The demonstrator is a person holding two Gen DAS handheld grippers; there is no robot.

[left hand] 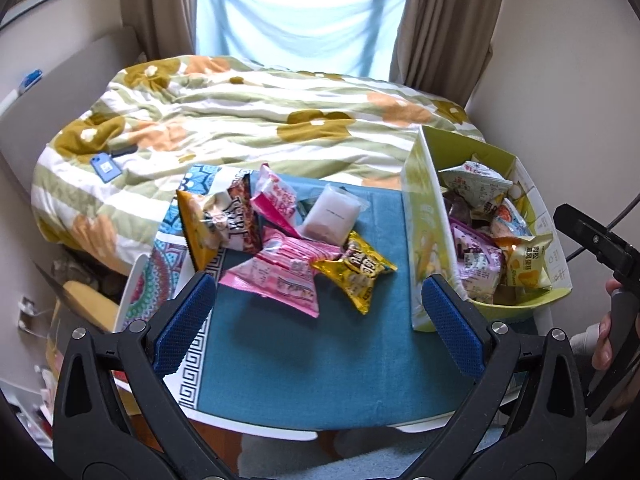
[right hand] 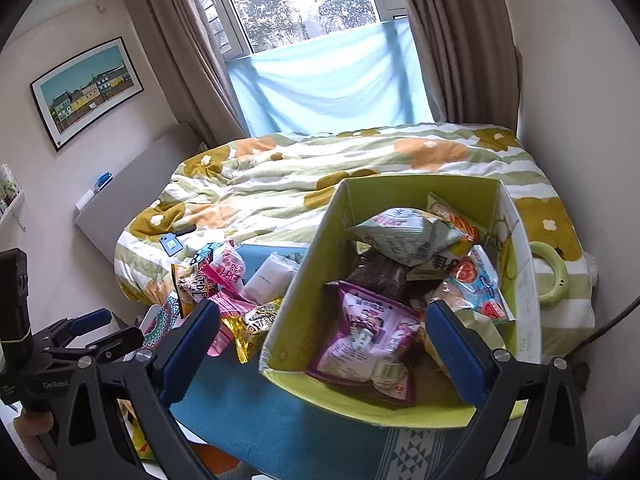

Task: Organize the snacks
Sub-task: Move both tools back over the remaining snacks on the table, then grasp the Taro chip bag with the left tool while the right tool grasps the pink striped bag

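Snacks lie in two groups on the bench (left hand: 304, 360), which is covered by a teal cloth. One group is a loose heap left of the box (left hand: 424, 216): a yellow pack (left hand: 354, 270) with dark lettering nearest the box, a pink pack (left hand: 280, 274) touching it, a clear white pouch (left hand: 330, 216) behind them, a second pink pack (left hand: 276, 198), a dark-printed pack (left hand: 236, 222) and an orange pack (left hand: 196, 226) farthest from the box. The other group fills the box, an open yellow-green carton: a purple pack (right hand: 368, 340) near its front wall, a pale grey-green puffed pack (right hand: 404, 236) toward its back, a blue-and-red pack (right hand: 480, 284) by its right wall, and dark brown wrappers between them.

Both hand-held grippers are spread wide and hold nothing. The left hand-held gripper (left hand: 320, 320) hangs over bare cloth, left of the box and in front of the heap. The right hand-held gripper (right hand: 320, 352) straddles the box's left front corner, with one blue pad (right hand: 460, 356) inside the box over the packs.
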